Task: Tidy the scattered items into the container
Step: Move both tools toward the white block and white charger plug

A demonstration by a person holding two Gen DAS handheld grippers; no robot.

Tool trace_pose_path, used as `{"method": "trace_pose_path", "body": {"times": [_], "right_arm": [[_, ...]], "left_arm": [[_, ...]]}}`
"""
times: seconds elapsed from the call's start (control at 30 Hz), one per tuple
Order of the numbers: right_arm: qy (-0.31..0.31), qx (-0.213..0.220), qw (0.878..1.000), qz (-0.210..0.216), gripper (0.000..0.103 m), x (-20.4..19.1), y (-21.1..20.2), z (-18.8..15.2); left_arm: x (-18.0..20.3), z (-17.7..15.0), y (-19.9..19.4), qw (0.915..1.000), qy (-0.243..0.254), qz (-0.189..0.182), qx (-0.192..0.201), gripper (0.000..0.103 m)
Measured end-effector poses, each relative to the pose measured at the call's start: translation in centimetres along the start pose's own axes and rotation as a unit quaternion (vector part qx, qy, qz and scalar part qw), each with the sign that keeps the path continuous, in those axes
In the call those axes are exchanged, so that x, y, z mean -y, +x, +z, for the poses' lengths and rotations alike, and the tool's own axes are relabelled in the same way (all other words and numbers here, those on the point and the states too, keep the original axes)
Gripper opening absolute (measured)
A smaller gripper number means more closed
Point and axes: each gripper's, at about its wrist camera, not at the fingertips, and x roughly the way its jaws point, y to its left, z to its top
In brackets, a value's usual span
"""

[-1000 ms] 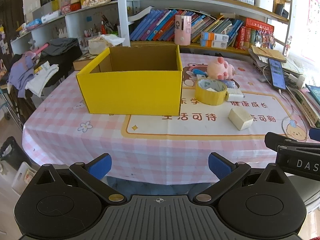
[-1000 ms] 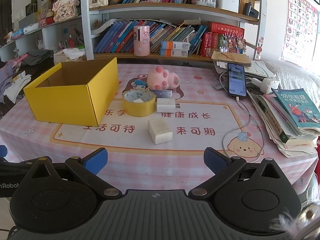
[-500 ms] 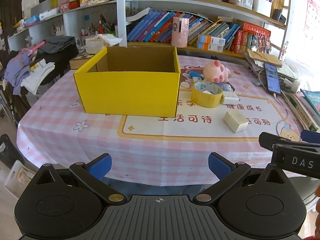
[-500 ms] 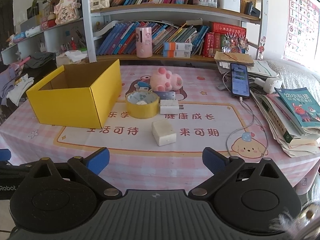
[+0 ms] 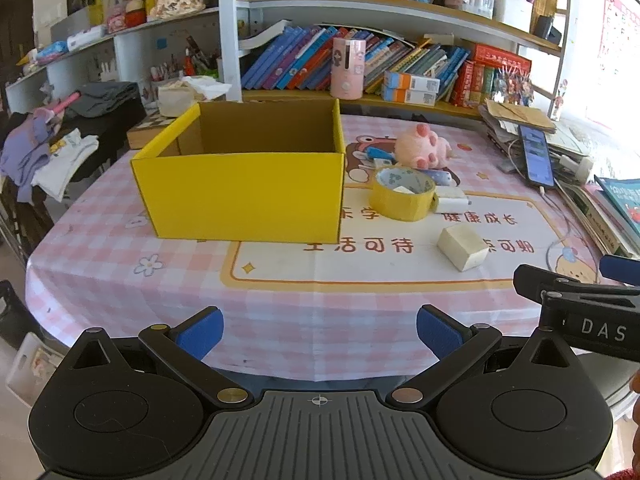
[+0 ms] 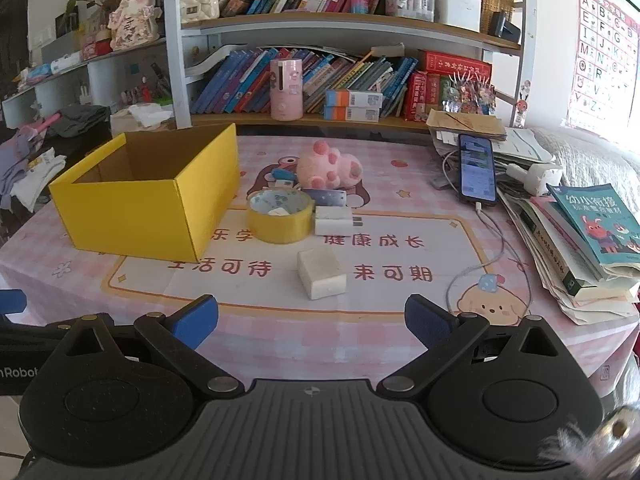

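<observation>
An open yellow cardboard box point(image 5: 244, 192) point(image 6: 148, 208) stands on the pink checked table, and no item shows inside it. Right of it lie a yellow tape roll point(image 5: 402, 194) point(image 6: 280, 218), a white charger block point(image 5: 450, 200) point(image 6: 334, 220), a cream cube point(image 5: 463, 248) point(image 6: 321, 273), a pink plush toy point(image 5: 422, 146) point(image 6: 330, 168) and small blue items point(image 6: 282, 175). My left gripper point(image 5: 319, 330) is open and empty at the table's near edge. My right gripper point(image 6: 311, 320) is open and empty, just short of the cream cube.
A phone on a charging cable point(image 6: 477, 172) and stacked books and papers point(image 6: 580, 240) fill the table's right side. A bookshelf point(image 6: 340, 80) runs behind the table. Clothes lie on furniture point(image 5: 60, 148) to the left. The right gripper's side shows in the left wrist view point(image 5: 580, 312).
Both grippers have risen a little and pulled back slightly from the table, so the box and items sit lower and smaller in view. Both stayed open. No item moved.
</observation>
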Motion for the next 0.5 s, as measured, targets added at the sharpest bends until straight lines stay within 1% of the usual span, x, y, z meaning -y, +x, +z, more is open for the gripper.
{"method": "trace_pose_path", "body": {"times": [0.3,0.5], "right_arm": [[0.0,-0.009,1.0,0.012,0.102,0.8,1.3,0.2],[0.007,-0.016,1.0,0.012,0.103,1.8,2.5,0.7]], "left_arm": [[0.7,0.3,0.4,1.0,0.0,0.001,0.003,0.103],[1.8,0.9,1.4,1.0,0.007,-0.002,0.002,0.103]]}}
